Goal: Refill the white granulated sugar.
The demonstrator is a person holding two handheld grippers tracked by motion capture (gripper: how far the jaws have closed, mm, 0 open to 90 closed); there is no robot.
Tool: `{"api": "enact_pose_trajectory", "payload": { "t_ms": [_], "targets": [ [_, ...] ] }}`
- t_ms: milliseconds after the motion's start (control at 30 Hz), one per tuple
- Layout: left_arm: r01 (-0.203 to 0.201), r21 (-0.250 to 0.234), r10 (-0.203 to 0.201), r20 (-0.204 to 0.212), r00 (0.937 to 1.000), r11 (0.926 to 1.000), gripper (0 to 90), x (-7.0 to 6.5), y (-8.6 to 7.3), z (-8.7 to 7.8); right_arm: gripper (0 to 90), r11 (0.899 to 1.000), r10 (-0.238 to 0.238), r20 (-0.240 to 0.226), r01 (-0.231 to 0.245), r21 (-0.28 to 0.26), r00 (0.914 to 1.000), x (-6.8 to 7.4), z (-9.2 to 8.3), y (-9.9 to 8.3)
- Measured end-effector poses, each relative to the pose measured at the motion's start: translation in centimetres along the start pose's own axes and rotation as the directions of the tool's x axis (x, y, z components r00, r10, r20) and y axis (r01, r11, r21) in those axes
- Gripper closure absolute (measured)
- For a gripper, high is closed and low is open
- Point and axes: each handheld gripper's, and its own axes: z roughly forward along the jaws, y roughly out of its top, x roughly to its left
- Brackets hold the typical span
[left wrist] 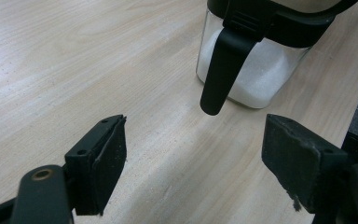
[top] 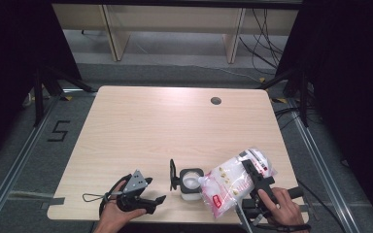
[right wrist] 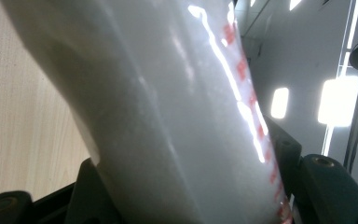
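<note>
A clear square jar (top: 191,184) with white granules stands near the table's front edge, its black lid (top: 173,174) flipped up on the left side. My right gripper (top: 250,169) is shut on a plastic bag of white granules (top: 226,183) with red print. The bag is tilted, its lower corner at the jar's mouth. In the right gripper view the bag (right wrist: 168,116) sits between both jaws of that gripper (right wrist: 186,186). My left gripper (top: 154,190) lies open just left of the jar. In its own view the left gripper (left wrist: 193,140) holds nothing, and the jar (left wrist: 256,70) with its hanging black latch (left wrist: 221,70) lies ahead.
The light wooden table (top: 150,126) has a round cable hole (top: 216,101) at the back right. Black tripod legs (top: 48,82) stand on the floor at both back corners, and a desk frame (top: 175,29) lies beyond.
</note>
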Motion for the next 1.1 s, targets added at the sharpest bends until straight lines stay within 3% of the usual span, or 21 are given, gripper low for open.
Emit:
{"api": "enact_pose_trajectory", "payload": {
  "t_ms": [100, 167, 267, 433, 467, 700, 733, 767, 800, 900, 933, 967, 1067, 1100],
  "targets": [
    [-0.001, 0.004, 0.001, -0.001, 1.0, 1.0, 21.6, 0.0, 0.01, -0.03, 46.1, 1.0, 0.002, 0.003, -0.002, -0.003, 1.0, -0.03, 0.0, 0.01],
    [0.0, -0.001, 0.0, 0.0, 1.0, 1.0, 21.6, 0.0, -0.01, 0.01, 46.2, 0.999, 0.037, -0.003, -0.037, 0.004, 0.9993, 0.23, -0.04, -0.02],
    [-0.004, 0.001, 0.004, -0.002, 1.0, 1.0, 21.6, 0.02, 0.01, -0.03, 46.2, 1.0, -0.001, 0.003, 0.001, 0.0, 1.0, -0.02, -0.01, 0.04],
    [-0.008, 0.0, 0.008, -0.002, 1.0, 1.0, 21.6, 0.03, 0.01, -0.04, 46.2, 1.0, -0.001, 0.003, 0.001, 0.0, 1.0, -0.03, -0.01, 0.03],
    [-0.009, -0.002, 0.009, -0.001, 1.0, 1.0, 21.6, 0.03, 0.01, -0.03, 46.2, 0.999, 0.032, -0.001, -0.032, 0.006, 0.9995, 0.23, -0.04, -0.02],
    [0.001, 0.0, -0.001, -0.001, 1.0, 1.0, 21.6, 0.0, 0.0, -0.01, 46.2, 1.0, -0.014, 0.012, 0.014, -0.005, 0.9998, -0.17, -0.03, -0.02],
    [0.0, -0.001, 0.0, -0.002, 1.0, 1.0, 21.6, -0.01, 0.0, -0.01, 46.2, 1.0, -0.009, 0.006, 0.009, -0.001, 0.9999, -0.11, -0.03, -0.01],
    [0.0, 0.0, 0.0, -0.001, 1.0, 1.0, 21.6, 0.0, 0.0, -0.01, 46.2, 1.0, 0.028, 0.001, -0.028, 0.009, 0.9996, 0.18, -0.07, -0.04],
    [-0.01, -0.003, 0.01, -0.001, 0.9999, 0.9999, 21.6, 0.03, 0.01, -0.02, 46.2, 1.0, 0.027, 0.001, -0.027, 0.008, 0.9996, 0.2, -0.08, -0.04],
    [-0.007, 0.005, 0.007, -0.002, 1.0, 1.0, 21.6, 0.04, 0.01, -0.05, 46.2, 1.0, -0.013, 0.014, 0.013, -0.012, 0.9998, -0.04, 0.05, 0.07],
    [-0.007, 0.006, 0.007, -0.001, 1.0, 1.0, 21.6, 0.04, 0.01, -0.05, 46.2, 1.0, 0.017, 0.007, -0.017, 0.002, 0.9998, 0.18, -0.05, 0.09],
    [-0.007, 0.006, 0.007, -0.001, 1.0, 1.0, 21.6, 0.04, 0.01, -0.05, 46.2, 0.999, -0.034, 0.011, 0.034, -0.006, 0.9994, -0.18, -0.04, 0.19],
    [0.0, 0.0, 0.0, -0.002, 1.0, 1.0, 21.6, 0.0, 0.0, -0.01, 46.3, 1.0, -0.008, 0.006, 0.008, 0.001, 0.9999, 0.01, -0.08, 0.19],
    [-0.001, -0.001, 0.001, -0.002, 1.0, 1.0, 21.6, 0.0, 0.0, -0.01, 46.3, 0.999, -0.035, 0.013, 0.035, -0.004, 0.9993, -0.19, -0.08, 0.24]
  ]
}}
